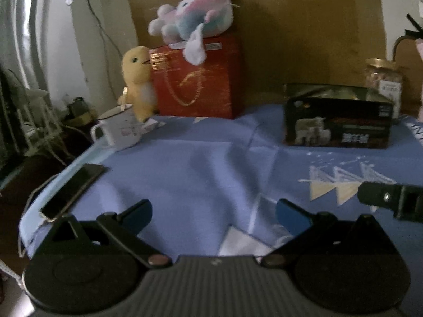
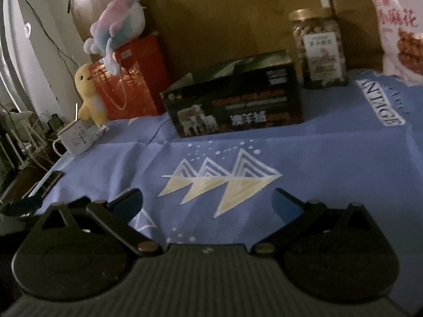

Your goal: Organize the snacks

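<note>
Ahead of the left gripper (image 1: 213, 212), whose jaws stand spread and hold nothing, a dark snack box (image 1: 337, 121) sits up right on the blue cloth (image 1: 201, 169); its print is too blurred to read. Further back right a jar (image 1: 384, 82) is partly hidden. Beyond the right gripper (image 2: 207, 200), jaws likewise spread and bare, the box shows "澳羊" beside pictured sheep, the jar's label is unreadable, and a pink bag (image 2: 396, 21), cut off at the right edge, reads "小麻花"
</note>
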The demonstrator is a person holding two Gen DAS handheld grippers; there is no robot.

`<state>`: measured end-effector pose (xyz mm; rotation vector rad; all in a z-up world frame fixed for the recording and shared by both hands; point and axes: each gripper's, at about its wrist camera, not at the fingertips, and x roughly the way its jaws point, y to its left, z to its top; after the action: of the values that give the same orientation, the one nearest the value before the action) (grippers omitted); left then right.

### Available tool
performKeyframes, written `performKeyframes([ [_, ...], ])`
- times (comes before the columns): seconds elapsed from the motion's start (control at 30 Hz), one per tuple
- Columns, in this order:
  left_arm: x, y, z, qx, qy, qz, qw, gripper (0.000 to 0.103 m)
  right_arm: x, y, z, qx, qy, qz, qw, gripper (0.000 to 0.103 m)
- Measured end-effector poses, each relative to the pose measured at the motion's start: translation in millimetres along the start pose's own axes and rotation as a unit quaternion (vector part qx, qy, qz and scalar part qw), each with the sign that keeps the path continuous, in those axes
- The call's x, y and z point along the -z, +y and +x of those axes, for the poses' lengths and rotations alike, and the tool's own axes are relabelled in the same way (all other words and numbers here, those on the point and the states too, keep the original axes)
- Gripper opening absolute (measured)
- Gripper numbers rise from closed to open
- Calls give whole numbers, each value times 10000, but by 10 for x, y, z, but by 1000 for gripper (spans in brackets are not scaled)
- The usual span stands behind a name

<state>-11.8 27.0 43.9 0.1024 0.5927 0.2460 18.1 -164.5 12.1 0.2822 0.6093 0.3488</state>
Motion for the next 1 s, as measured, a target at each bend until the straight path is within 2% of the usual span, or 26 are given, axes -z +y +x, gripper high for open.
performKeyframes([
  [0.17, -8, 100, 26, -77, 2, -171, 9998, 103, 30, 131, -2, -108, 0, -241, 9997, 103],
  [0.4, 29, 80, 30, -135, -91, -80, 9998, 103, 32, 134, 21, -10, 43, -222, 9997, 103],
  [0.63, 24, 172, -84, 242, -441, -234, 9985, 103, 45, 169, 35, -1, 84, -296, 9995, 103],
  [1.0, 120, 358, 53, 433, -291, -410, 9978, 103, 52, 315, 135, 172, 91, -452, 9988, 103],
])
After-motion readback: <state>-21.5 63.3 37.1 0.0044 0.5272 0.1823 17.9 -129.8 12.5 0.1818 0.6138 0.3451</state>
